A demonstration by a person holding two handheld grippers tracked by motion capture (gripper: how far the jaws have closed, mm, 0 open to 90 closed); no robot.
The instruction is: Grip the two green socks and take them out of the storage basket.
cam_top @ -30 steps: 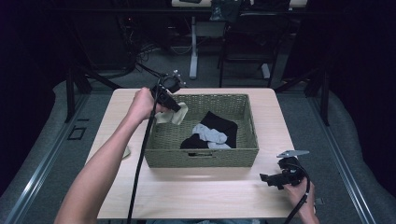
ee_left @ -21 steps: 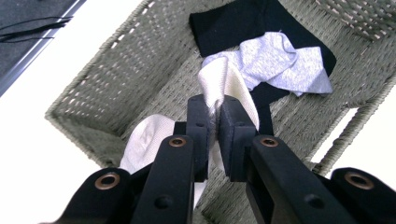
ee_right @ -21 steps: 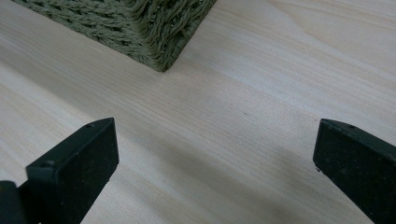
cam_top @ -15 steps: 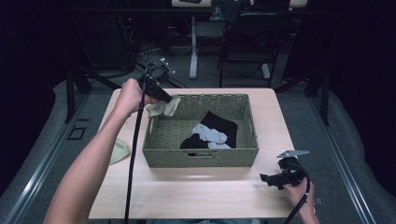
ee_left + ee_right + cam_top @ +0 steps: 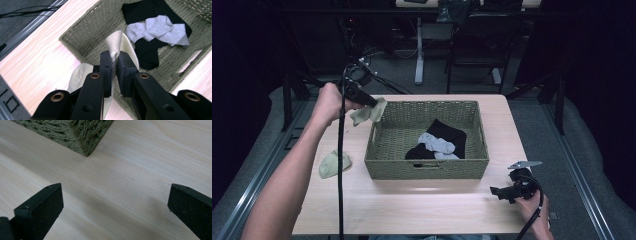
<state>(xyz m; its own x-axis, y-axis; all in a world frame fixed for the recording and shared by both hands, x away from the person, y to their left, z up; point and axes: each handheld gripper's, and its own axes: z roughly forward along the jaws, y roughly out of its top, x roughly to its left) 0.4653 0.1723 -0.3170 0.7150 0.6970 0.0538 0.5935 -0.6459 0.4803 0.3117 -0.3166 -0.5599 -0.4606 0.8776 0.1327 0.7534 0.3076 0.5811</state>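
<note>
My left gripper [image 5: 371,104] is shut on a cream sock [image 5: 368,113], which hangs in the air just outside the far-left corner of the woven basket [image 5: 382,150]. In the left gripper view the jaws [image 5: 114,61] pinch that cream sock [image 5: 127,48] above the basket's corner [image 5: 82,42]. A black sock [image 5: 447,134] and a grey sock [image 5: 437,143] lie inside the basket. A second cream sock [image 5: 334,163] rests on the table to the basket's left. My right gripper [image 5: 498,192] stands open low over the table's front right, with nothing between its jaws [image 5: 115,202].
The wooden table [image 5: 412,205] has bare room in front of the basket and along its left side. The basket's corner [image 5: 82,137] lies ahead of the right gripper. Chairs and cables [image 5: 392,82] stand beyond the far edge.
My left gripper has carried the cream sock up out of the basket and leftward, past the basket's left rim. The right gripper has stayed where it was.
</note>
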